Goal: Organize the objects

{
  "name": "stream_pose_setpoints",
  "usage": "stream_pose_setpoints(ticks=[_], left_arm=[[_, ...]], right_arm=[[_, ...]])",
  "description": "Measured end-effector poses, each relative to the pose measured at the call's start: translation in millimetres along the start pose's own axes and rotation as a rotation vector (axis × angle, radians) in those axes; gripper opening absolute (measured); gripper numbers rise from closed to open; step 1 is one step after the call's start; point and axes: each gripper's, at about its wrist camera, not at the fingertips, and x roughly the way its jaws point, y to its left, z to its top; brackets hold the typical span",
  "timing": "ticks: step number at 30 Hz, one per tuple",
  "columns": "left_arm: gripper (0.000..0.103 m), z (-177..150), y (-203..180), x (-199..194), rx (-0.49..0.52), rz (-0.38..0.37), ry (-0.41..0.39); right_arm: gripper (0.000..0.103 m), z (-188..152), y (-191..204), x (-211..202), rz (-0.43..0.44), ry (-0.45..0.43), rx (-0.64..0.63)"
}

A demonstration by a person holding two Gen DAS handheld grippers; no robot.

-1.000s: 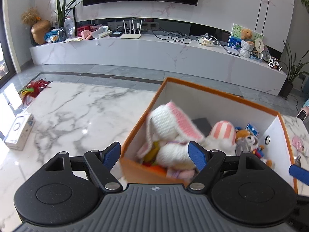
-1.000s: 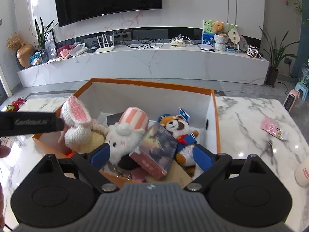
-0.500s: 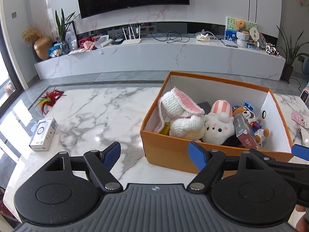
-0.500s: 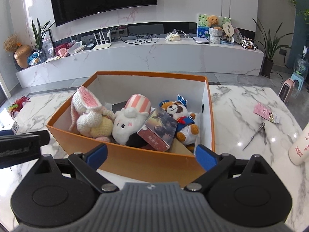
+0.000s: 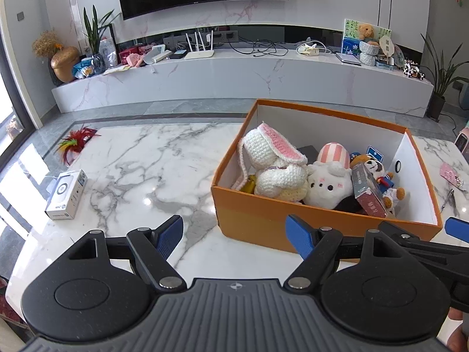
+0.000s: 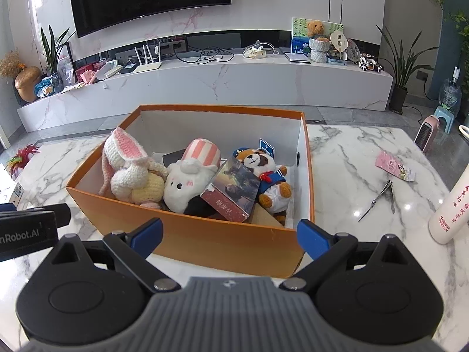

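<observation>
1. Left wrist view: my left hand-held gripper (image 5: 234, 236) stands wide open with nothing between its blue pads, hovering over the white marble tabletop (image 5: 140, 170). The open orange cardboard box (image 5: 316, 223) sits on the tabletop just ahead and to the right. Inside lie a white crocheted rabbit with pink ears (image 5: 275, 164), a white plush with a pink-striped hat (image 5: 329, 180), a dark red book (image 5: 368, 190) and a small raccoon plush in sailor clothes (image 5: 381, 176). A small white carton (image 5: 66, 195) lies well apart at the left.

2. Right wrist view: my right hand-held gripper (image 6: 230, 234) is spread wide and empty, its pads in front of the box's near wall without touching it. On the tabletop to the right lie metal scissors (image 6: 379, 199), a pink card (image 6: 394, 169) and a white bottle (image 6: 451, 208).
</observation>
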Motion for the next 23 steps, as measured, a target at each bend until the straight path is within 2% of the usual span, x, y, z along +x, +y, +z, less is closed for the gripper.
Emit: stream_pose_setpoints(ticks=[11, 18, 23], left_arm=[[0.091, -0.5, -0.6, 3.8, 0.015, 0.029, 0.016], [0.091, -1.8, -16.7, 7.8, 0.131, 0.162, 0.038], [0.091, -3.6, -18.9, 7.6, 0.141, 0.142, 0.041]], right_arm=[[0.098, 0.5, 1.5, 0.6, -0.006, -0.003, -0.021], [0.098, 0.6, 2.5, 0.6, -0.011, -0.006, -0.03], [0.098, 0.9, 2.4, -0.1, -0.014, -0.005, -0.038]])
